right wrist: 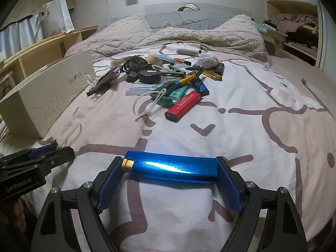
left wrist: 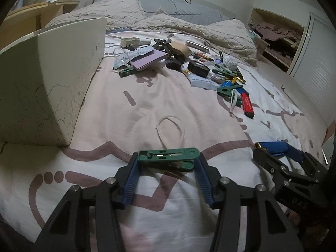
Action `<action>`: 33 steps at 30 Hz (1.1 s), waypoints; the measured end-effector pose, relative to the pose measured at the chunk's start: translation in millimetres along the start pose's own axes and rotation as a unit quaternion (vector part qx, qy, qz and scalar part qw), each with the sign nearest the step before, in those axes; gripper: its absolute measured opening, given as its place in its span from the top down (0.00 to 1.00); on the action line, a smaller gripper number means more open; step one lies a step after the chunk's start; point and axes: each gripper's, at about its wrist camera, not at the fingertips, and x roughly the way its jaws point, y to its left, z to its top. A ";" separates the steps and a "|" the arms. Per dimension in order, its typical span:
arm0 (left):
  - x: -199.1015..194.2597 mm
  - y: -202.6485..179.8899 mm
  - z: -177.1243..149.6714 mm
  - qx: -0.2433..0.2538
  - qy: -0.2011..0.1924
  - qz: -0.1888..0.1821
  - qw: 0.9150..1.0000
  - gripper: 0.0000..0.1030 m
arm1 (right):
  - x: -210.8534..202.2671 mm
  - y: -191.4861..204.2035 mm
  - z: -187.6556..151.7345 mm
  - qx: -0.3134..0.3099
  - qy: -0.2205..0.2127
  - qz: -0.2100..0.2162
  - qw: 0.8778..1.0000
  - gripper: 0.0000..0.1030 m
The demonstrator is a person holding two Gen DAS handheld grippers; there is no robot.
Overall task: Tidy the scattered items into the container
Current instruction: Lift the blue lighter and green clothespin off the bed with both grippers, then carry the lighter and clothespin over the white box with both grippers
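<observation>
Right, both tools are loaded, so the next move is all about where the box sits:

- My left gripper (left wrist: 168, 163) is clamped on a green clothespin (left wrist: 169, 157), held crosswise, long axis left-right between the fingers.
- My right gripper (right wrist: 171, 170) is clamped on a blue lighter (right wrist: 172, 167), also crosswise, gold cap toward my left.
- The container, a white shoebox (left wrist: 48, 84), lies forward-left of both tools. In the left wrist view its near corner sits close ahead on the left; in the right wrist view it is farther off, past the left gripper.
- My judgement: the left arm is nearer, so it should drop first; the right must cross over or wait.
- The box wall is tall and its opening is not visible from here, so I'd lift over the rim.
- The bedspread (left wrist: 126, 109) between tools and box is open except a loose white cable tie (left wrist: 171, 130) lying just ahead of the clothespin.
- The remaining clutter pile (right wrist: 168, 79) lies ahead, well apart from both tools and to the right of the box.
</observation>
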 end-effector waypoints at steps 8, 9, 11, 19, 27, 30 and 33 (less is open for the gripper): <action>-14.9 -9.7 14.1 0.021 -0.031 -0.018 0.999 0.50 | -6.9 -5.1 11.9 0.016 -0.004 0.002 1.000 0.17; -17.9 -12.2 17.9 0.026 -0.037 -0.020 0.999 0.50 | -8.1 -6.1 14.8 0.016 -0.006 0.002 1.000 0.17; -23.7 -15.8 26.2 0.033 -0.050 -0.024 0.998 0.50 | -13.4 -7.8 23.1 0.017 -0.015 0.003 1.000 0.17; -46.1 -22.8 65.7 0.052 -0.106 -0.029 0.993 0.50 | -30.4 -13.5 57.5 0.012 -0.063 -0.013 0.998 0.17; -58.5 -25.2 108.7 0.066 -0.144 -0.026 0.987 0.50 | -41.4 -15.5 100.1 0.017 -0.107 -0.010 0.994 0.17; -64.0 -25.9 124.6 0.072 -0.161 -0.029 0.984 0.50 | -45.7 -11.5 117.3 0.010 -0.123 -0.012 0.992 0.17; -70.6 -27.1 139.4 0.077 -0.179 -0.029 0.980 0.50 | -49.3 -6.0 134.2 0.003 -0.138 -0.010 0.990 0.17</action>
